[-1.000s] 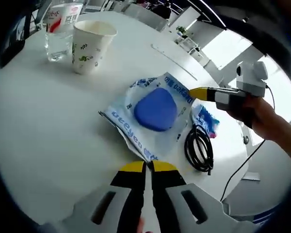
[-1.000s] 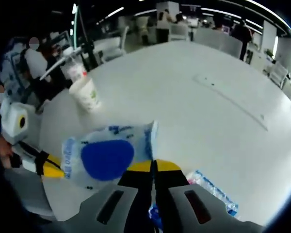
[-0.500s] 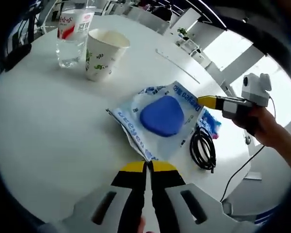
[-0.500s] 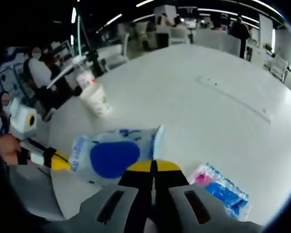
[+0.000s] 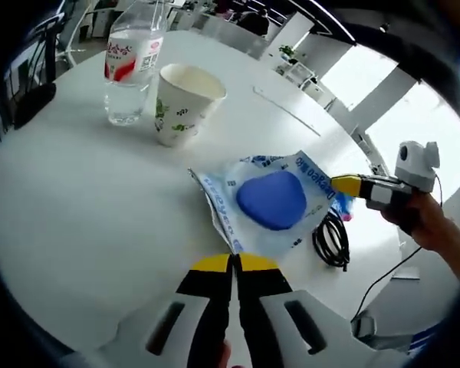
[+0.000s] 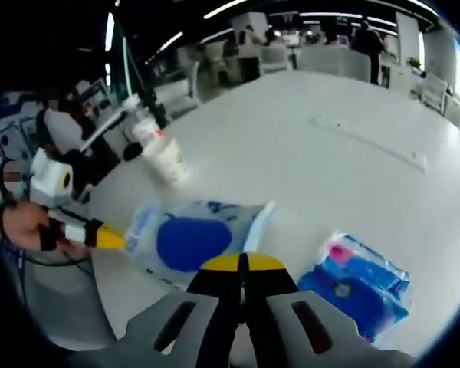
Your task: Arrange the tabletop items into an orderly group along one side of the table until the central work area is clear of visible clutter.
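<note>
Both jaw pairs are pressed together: the left gripper point(image 5: 234, 264) pinches a corner of the clear packet point(image 5: 264, 201) with the blue pad, the right gripper point(image 6: 243, 263) grips nothing I can see. On the white table point(image 5: 77, 199), the packet lies centrally beside a black cable coil point(image 5: 332, 240). Farther back stand a water bottle point(image 5: 130, 69) and paper cup point(image 5: 184, 103), with a blue tissue pack point(image 6: 360, 280) beside the right gripper.

Left gripper point(image 5: 234, 264) jaws together, right gripper point(image 6: 243, 264) jaws together

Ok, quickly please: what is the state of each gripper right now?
Left gripper: shut on the blue-and-white packet, at its near edge.
Right gripper: jaws shut; whether it grips the packet cannot be told.
</note>
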Motion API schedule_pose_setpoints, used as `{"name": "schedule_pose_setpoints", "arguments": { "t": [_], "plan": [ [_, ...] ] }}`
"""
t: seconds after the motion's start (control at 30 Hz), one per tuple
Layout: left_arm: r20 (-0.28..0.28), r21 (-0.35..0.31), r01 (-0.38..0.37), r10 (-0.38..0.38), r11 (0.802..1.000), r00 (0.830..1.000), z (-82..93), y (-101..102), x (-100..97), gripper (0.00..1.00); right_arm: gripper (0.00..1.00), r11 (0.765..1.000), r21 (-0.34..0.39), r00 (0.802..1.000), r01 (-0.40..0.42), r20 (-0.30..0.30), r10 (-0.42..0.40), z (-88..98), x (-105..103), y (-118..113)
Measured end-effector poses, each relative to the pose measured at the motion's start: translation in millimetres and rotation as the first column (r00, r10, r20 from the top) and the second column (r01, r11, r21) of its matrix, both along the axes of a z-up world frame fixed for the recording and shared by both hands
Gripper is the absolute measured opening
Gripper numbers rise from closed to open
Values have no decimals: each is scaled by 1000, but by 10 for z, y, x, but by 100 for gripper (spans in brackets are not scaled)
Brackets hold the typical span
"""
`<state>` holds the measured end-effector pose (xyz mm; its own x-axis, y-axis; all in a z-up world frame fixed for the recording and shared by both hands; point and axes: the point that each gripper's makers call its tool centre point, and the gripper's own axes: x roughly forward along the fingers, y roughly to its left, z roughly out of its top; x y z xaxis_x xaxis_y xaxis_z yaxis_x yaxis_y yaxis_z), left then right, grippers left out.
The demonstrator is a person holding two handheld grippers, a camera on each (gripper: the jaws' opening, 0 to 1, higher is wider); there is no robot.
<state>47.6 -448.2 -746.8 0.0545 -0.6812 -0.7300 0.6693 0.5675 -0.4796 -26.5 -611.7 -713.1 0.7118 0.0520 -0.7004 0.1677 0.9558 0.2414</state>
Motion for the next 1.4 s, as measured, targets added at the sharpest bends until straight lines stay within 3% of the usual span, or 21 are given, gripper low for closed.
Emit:
{"name": "schedule_pose_setpoints", "arguments": {
  "t": [0.2,0.4,0.5,0.6,0.7,1.03,1.4],
  "plan": [
    [2,4,-21,21,1000,1000,-15,99,100,0,0,998,52,999,44,13,-45,-13,-78,173],
    [2,15,-42,42,999,999,-65,173,165,0,0,998,53,999,36,-5,-36,-109,-172,297],
    [-23,18,-50,51,999,998,-110,200,140,0,0,999,31,999,24,-35,-23,-200,-252,316],
    [-33,13,-46,46,999,998,-127,217,109,1,0,999,21,999,25,-47,-24,-265,-293,283],
    [-80,-29,-52,49,998,996,-126,212,59,6,1,1000,21,998,21,-55,-20,-272,-311,261],
    [-86,-44,-57,53,997,995,-150,345,11,11,8,1000,19,998,19,-59,-18,-246,-319,212],
    [-77,-75,-76,70,994,995,-133,298,2,12,12,999,44,998,26,-53,-24,-283,-246,145]
  ]
}}
